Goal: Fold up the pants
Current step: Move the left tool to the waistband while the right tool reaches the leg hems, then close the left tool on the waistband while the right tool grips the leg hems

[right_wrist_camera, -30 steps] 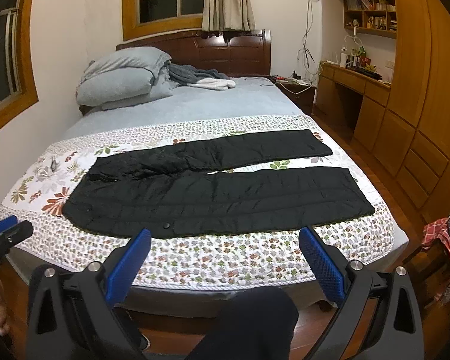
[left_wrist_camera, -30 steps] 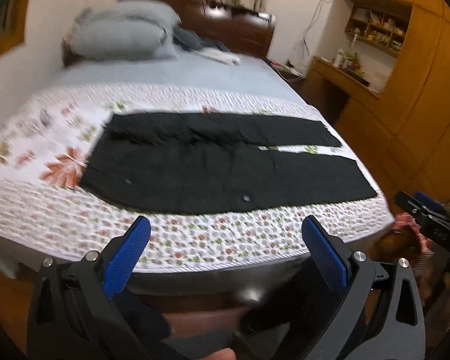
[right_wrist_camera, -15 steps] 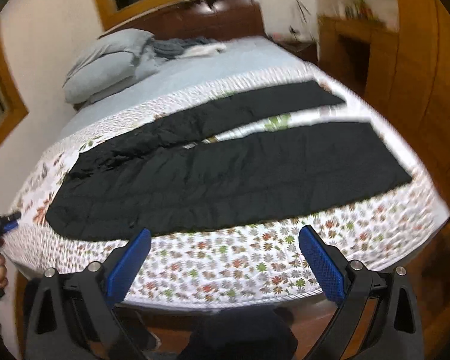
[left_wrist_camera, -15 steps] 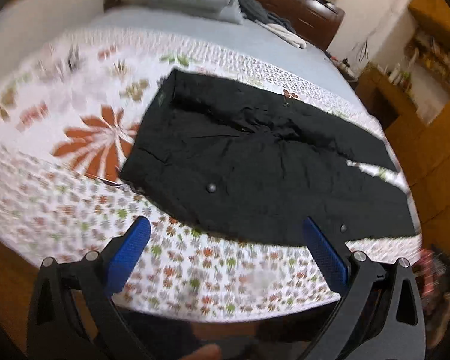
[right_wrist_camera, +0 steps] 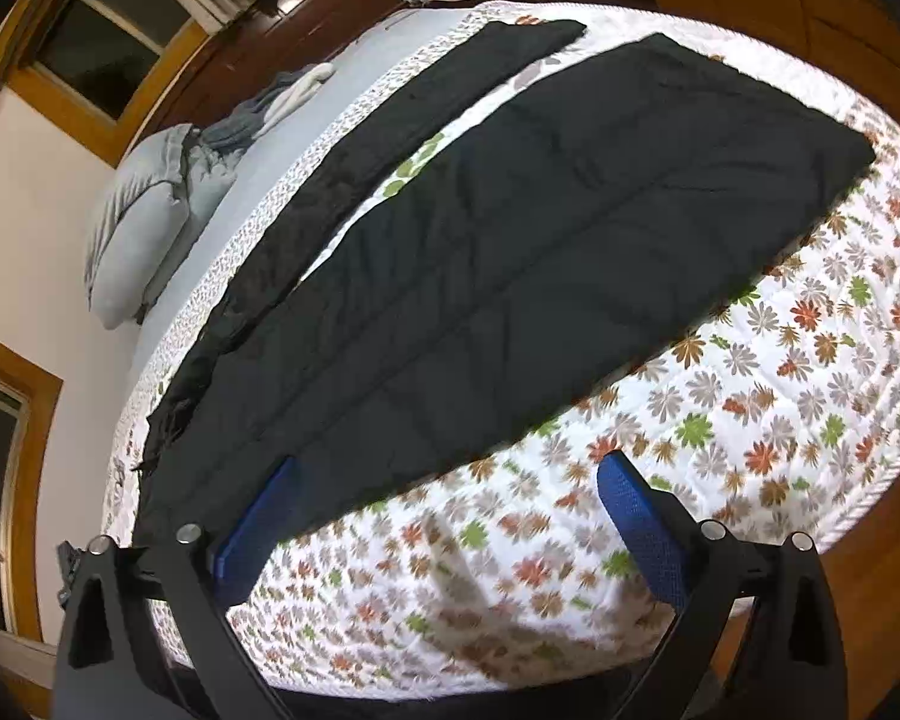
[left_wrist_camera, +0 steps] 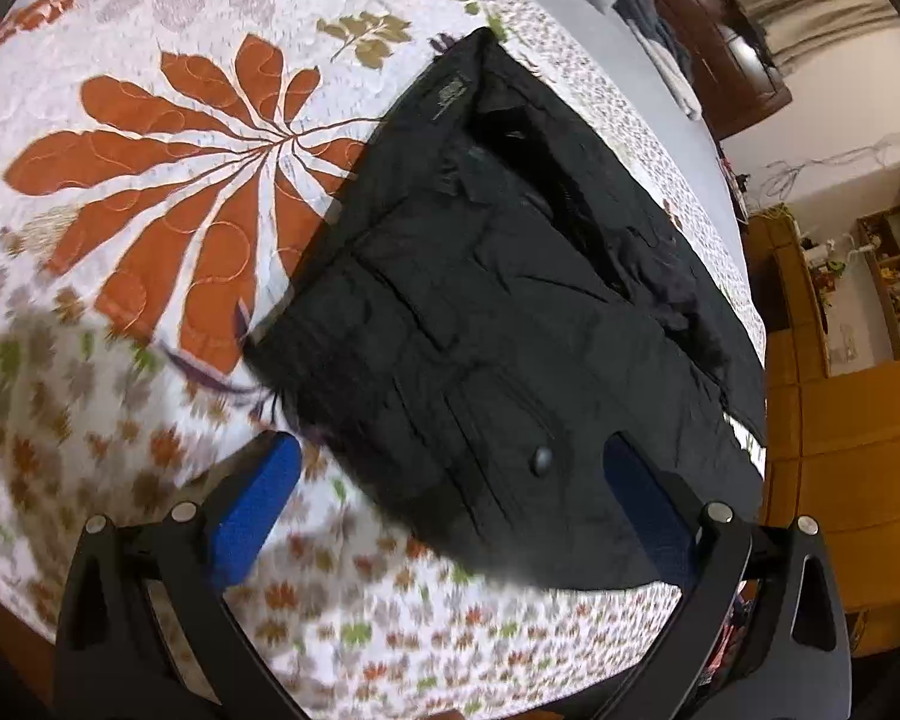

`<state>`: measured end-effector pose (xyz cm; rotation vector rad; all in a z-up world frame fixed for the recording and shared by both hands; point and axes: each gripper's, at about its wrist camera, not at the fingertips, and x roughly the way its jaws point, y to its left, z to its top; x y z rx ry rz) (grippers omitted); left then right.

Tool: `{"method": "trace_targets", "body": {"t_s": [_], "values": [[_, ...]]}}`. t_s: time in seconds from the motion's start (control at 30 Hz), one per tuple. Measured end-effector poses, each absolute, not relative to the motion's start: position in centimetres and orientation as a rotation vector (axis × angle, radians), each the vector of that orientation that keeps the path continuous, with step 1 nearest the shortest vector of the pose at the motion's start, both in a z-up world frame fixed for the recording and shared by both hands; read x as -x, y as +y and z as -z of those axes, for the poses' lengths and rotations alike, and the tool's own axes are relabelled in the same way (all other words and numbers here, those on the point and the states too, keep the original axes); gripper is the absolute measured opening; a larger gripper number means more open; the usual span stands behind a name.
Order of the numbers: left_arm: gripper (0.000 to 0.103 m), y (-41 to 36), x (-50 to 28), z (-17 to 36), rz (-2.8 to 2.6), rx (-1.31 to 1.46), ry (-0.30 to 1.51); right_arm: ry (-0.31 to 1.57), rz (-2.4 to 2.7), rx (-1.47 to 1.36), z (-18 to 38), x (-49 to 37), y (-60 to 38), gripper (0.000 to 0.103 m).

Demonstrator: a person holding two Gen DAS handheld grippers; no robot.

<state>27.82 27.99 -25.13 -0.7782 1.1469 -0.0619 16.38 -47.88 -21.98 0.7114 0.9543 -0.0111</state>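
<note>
A home bedroom: quilted bed [right_wrist_camera: 810, 360], pillows [right_wrist_camera: 144, 210], wooden headboard [right_wrist_camera: 306, 18].

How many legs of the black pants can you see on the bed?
2. The near leg lies flat along the bed's near edge on the flowered quilt. The far leg lies beyond it, with a strip of quilt showing between them.

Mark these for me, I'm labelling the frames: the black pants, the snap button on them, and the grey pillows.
black pants [right_wrist_camera: 510, 276], right wrist view, middle of the nearer leg.
snap button [left_wrist_camera: 540, 460], left wrist view, its rounded top, near the waist.
grey pillows [right_wrist_camera: 141, 222], right wrist view, side of the stack.
</note>
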Motion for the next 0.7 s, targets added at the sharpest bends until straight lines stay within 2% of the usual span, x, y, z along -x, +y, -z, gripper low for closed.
{"method": "trace_targets", "body": {"t_s": [0.3,0.33,0.37,0.4,0.43,0.47,0.57,0.7], "values": [[0.099,28.5,-29.6,25.8,0.035,0.833,1.098,0.879,-0.011,-0.885,23.0,-16.6,-53.6,0.100],[0.097,28.3,-29.6,25.8,0.030,0.813,1.101,0.869,-0.004,-0.898,23.0,-16.5,-54.4,0.100],[0.092,28.0,-29.7,25.7,0.018,0.781,1.111,0.845,0.003,-0.926,22.9,-16.2,-55.6,0.100],[0.073,27.6,-29.7,25.5,-0.020,0.725,1.122,0.823,0.010,-0.955,22.8,-16.0,-56.4,0.100],[0.050,27.3,-29.6,25.4,-0.048,0.689,1.134,0.780,0.021,-1.008,22.8,-15.4,-58.0,0.100],[0.048,27.3,-29.6,25.4,-0.061,0.676,1.143,0.742,0.032,-1.057,22.9,-14.9,-59.5,0.100],[0.041,27.8,-29.5,25.7,-0.063,0.707,1.137,0.674,0.050,-1.174,23.8,-14.0,-63.3,0.089],[0.040,27.9,-29.6,25.9,-0.066,0.710,1.135,0.648,0.075,-1.258,25.6,-14.2,-66.1,0.089]]}}
